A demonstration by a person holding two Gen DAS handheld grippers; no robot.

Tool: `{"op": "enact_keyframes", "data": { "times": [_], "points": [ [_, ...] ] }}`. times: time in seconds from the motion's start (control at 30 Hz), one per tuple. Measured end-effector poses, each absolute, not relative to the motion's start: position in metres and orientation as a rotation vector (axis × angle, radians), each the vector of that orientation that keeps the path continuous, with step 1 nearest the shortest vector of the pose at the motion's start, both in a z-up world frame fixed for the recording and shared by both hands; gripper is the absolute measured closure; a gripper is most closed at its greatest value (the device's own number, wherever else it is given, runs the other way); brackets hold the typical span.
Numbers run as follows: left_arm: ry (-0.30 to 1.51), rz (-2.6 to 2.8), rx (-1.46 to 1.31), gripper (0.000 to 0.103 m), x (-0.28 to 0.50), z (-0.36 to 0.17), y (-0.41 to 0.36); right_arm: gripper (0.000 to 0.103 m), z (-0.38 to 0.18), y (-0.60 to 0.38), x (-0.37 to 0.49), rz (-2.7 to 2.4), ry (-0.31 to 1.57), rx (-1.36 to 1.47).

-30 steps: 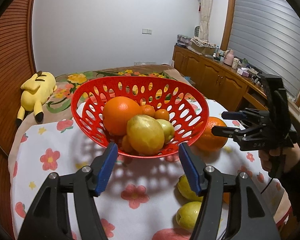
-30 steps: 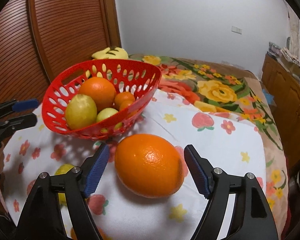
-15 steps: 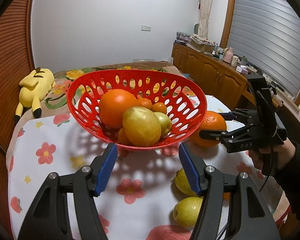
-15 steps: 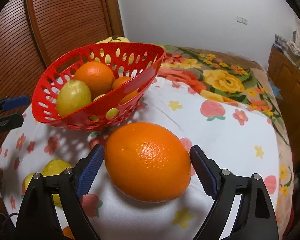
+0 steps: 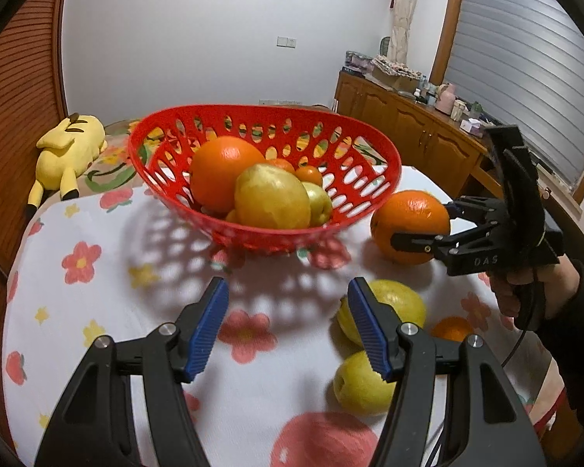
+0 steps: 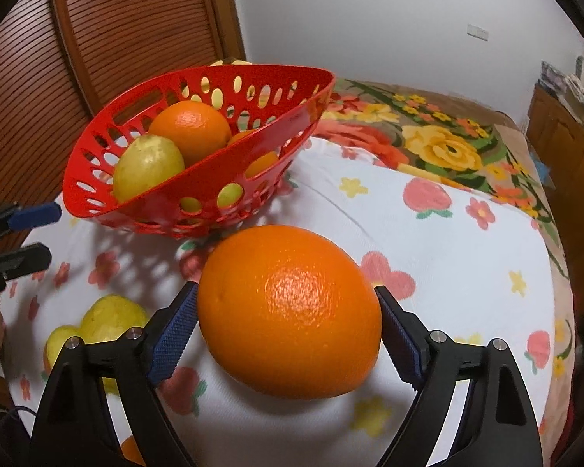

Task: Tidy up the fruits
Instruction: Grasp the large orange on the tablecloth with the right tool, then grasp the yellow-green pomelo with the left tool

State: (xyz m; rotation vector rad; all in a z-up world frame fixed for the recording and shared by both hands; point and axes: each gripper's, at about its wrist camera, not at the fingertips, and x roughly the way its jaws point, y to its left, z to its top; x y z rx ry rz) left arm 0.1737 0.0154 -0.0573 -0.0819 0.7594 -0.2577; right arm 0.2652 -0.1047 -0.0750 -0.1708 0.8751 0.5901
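Observation:
A red perforated basket [image 5: 370, 179] [image 6: 97, 155] holds an orange, yellow-green fruits and small tangerines. A large orange [image 6: 288, 323] [image 5: 408, 225] lies on the floral cloth right of the basket. My right gripper [image 6: 288, 334] [image 5: 420, 225] has its blue pads against both sides of that orange, which rests on the cloth. My left gripper [image 5: 288, 327] is open and empty, low over the cloth in front of the basket. Two yellow-green fruits [image 5: 397, 307] [image 5: 362, 381] and a small tangerine [image 5: 451, 329] lie right of it.
A yellow plush toy [image 5: 70, 151] lies at the far left beyond the basket. A floral blanket [image 6: 440, 144] lies behind the white cloth. Wooden cabinets [image 5: 408, 132] stand at the right. A slatted wooden door [image 6: 97, 46] is behind the basket.
My right gripper moved forward and closed its pads onto the large orange. My left gripper drew back from the basket, so more cloth and the loose fruits show.

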Motion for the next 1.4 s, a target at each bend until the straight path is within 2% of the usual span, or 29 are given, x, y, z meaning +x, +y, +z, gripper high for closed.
{"op": "enact_keyframes", "data": {
  "times": [0.63,1.4],
  "points": [
    [0.805,-0.317,-0.059,0.040,0.139,-0.072,-0.019,0.014,-0.055,-0.156,0.187,0.518,0.810,-0.080],
    [0.867,-0.323,-0.035,0.040,0.127,-0.091,-0.039,0.014,-0.076,-0.180,0.146,0.470,0.788,0.019]
  ]
}}
